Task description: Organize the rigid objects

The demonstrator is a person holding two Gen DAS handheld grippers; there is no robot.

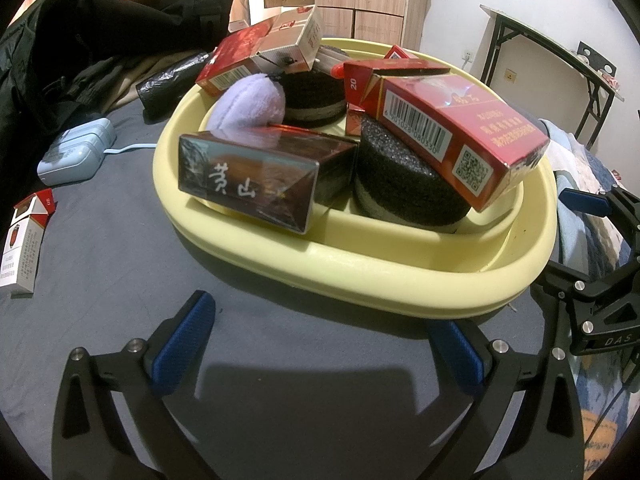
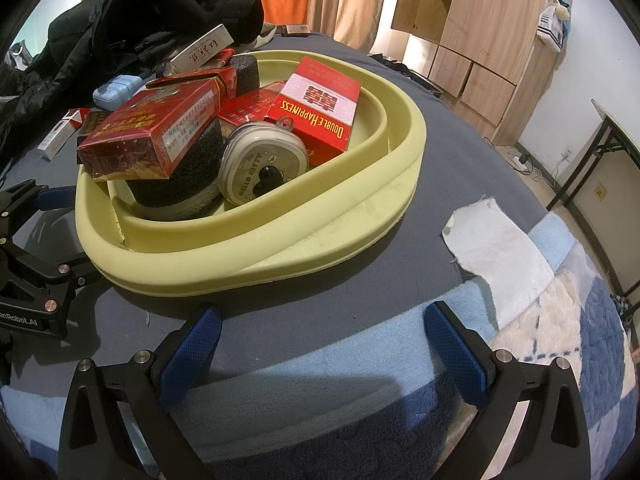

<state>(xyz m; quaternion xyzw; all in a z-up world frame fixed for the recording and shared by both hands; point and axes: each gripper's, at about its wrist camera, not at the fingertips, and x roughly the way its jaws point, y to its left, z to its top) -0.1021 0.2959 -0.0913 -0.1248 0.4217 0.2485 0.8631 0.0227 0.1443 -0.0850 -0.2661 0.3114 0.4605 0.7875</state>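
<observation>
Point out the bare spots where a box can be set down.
Free: grey sheet between the left gripper and the yellow basin; also between the basin and the white cloth. Crowded: inside the basin, boxes stacked on sponges, and beside the black jacket.
</observation>
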